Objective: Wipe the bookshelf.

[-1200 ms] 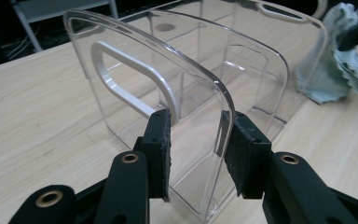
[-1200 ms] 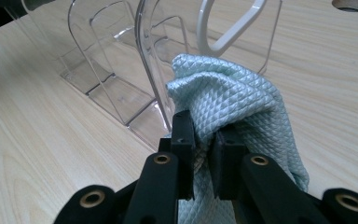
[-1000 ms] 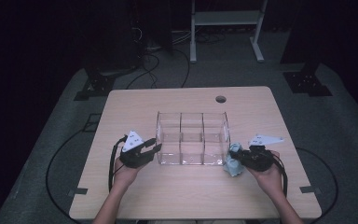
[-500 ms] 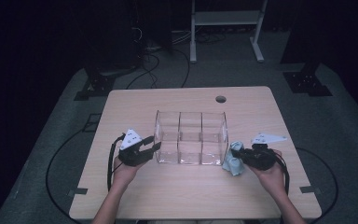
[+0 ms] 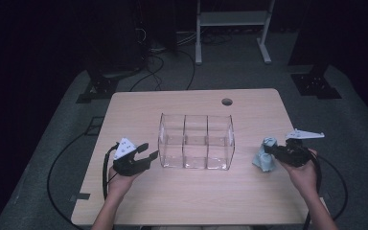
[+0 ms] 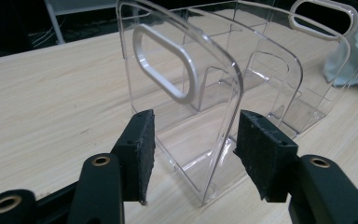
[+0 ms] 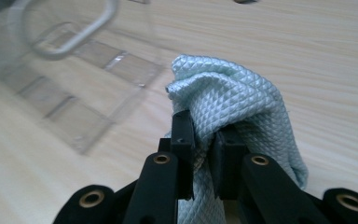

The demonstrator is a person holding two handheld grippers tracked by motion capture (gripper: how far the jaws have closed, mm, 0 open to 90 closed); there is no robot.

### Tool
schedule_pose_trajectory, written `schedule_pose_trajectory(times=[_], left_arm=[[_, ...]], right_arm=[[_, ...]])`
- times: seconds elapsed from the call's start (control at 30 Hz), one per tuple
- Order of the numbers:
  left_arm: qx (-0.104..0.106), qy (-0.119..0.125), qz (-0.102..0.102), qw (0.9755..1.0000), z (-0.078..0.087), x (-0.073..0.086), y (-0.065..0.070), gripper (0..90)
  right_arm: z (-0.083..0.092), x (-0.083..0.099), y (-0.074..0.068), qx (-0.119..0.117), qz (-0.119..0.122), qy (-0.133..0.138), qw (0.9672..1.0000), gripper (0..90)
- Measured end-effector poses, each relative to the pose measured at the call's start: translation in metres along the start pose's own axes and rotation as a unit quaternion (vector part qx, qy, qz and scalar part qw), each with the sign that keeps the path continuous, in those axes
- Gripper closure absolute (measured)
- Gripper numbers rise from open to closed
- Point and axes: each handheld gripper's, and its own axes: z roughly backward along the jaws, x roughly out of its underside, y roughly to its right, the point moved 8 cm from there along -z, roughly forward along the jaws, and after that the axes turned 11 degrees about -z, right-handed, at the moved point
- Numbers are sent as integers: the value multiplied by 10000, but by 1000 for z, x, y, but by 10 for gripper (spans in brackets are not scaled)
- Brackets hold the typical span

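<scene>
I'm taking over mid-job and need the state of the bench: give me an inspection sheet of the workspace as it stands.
Surface: light wooden table, round grommet hole near the far edge.
Job's things: clear three-compartment organizer upright at centre, compartments look empty; pale blue cloth to its right, apart from it.
Clutter: nothing seen.
Grippers: left gripper has just been opening, pads straddling the organizer's end wall without pressing; right gripper clamped on the cloth.
Cables: black cable loops from the left gripper; floor cables behind the table.
Surroundings: dark room, grey floor, white frame legs at the back.
</scene>
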Motion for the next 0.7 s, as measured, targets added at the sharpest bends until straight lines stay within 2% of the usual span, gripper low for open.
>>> schedule_pose_trajectory(times=[0.03,0.17,0.3,0.37,0.47,0.6,0.7], left_arm=[[-2,12,21,10000,0,1,0,437],[-32,-14,142,9999,2,9,-3,391],[-71,-37,151,9999,3,13,-5,345],[-131,-24,218,9997,4,14,-6,299],[-140,-34,219,9997,4,15,-5,282],[-155,-24,174,9997,4,15,-4,265],[-161,-19,178,9997,4,14,-2,252]], right_arm=[[-4,-3,7,32,-91,-50,9999,790],[-17,-11,19,-28,-402,-115,9991,670],[-20,-13,22,-41,-469,-76,9989,579],[-18,-14,24,-44,-539,16,9985,566],[-12,-16,27,-89,-676,139,9976,550],[-2,-12,30,-58,-707,166,9973,538],[6,-3,34,-63,-744,128,9971,529]])
